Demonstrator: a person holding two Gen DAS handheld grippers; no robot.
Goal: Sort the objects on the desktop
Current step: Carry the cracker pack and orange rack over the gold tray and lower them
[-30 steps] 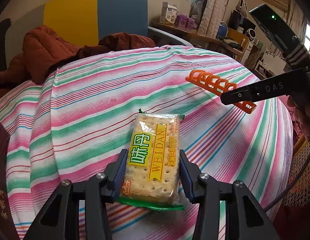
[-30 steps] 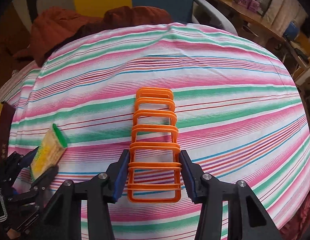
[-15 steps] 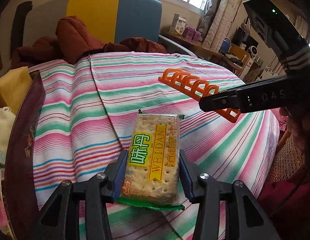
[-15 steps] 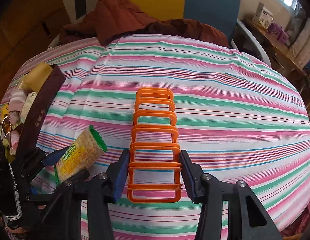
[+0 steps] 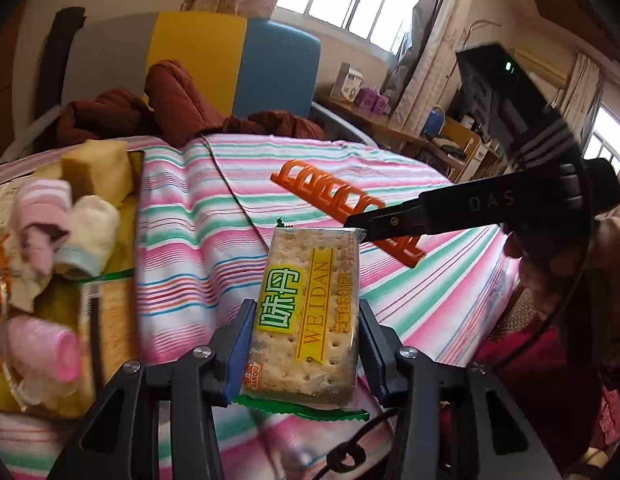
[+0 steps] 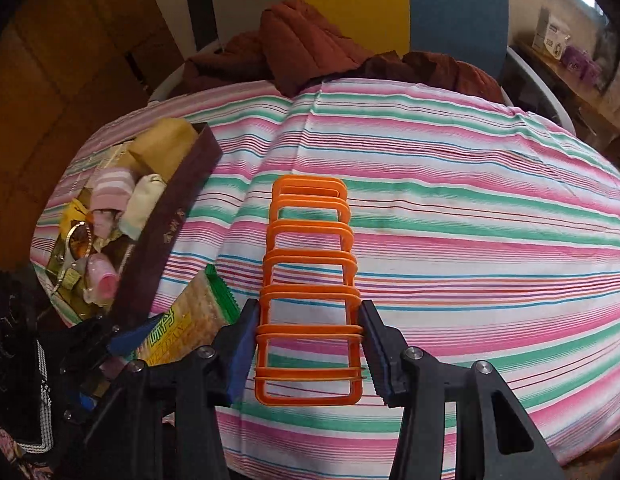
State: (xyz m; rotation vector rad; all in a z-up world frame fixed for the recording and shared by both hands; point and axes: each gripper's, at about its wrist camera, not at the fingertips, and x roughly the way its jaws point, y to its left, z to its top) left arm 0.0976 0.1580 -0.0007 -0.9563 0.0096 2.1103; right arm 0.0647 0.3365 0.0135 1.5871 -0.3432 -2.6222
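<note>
My left gripper [image 5: 305, 340] is shut on a cracker packet [image 5: 310, 312] with a yellow and green label, held above the striped tablecloth [image 5: 197, 216]. The same cracker packet [image 6: 185, 316] shows at the lower left of the right wrist view, close to the dark box. My right gripper [image 6: 307, 344] is shut on an orange plastic rack [image 6: 310, 264] with several loops, which sticks out forward over the cloth. That orange rack [image 5: 342, 204] and the right gripper's black arm appear to the right in the left wrist view.
A dark maroon box [image 6: 169, 224] stands at the left of the table, filled with rolled socks [image 6: 111, 188], a yellow block [image 5: 95, 168] and small items. A chair with red-brown clothing [image 6: 305, 48] sits behind the table. A black cable [image 5: 229, 196] lies across the cloth.
Both grippers have carried their objects leftward and a little up. The maroon box with its contents has come into view on the left of both views.
</note>
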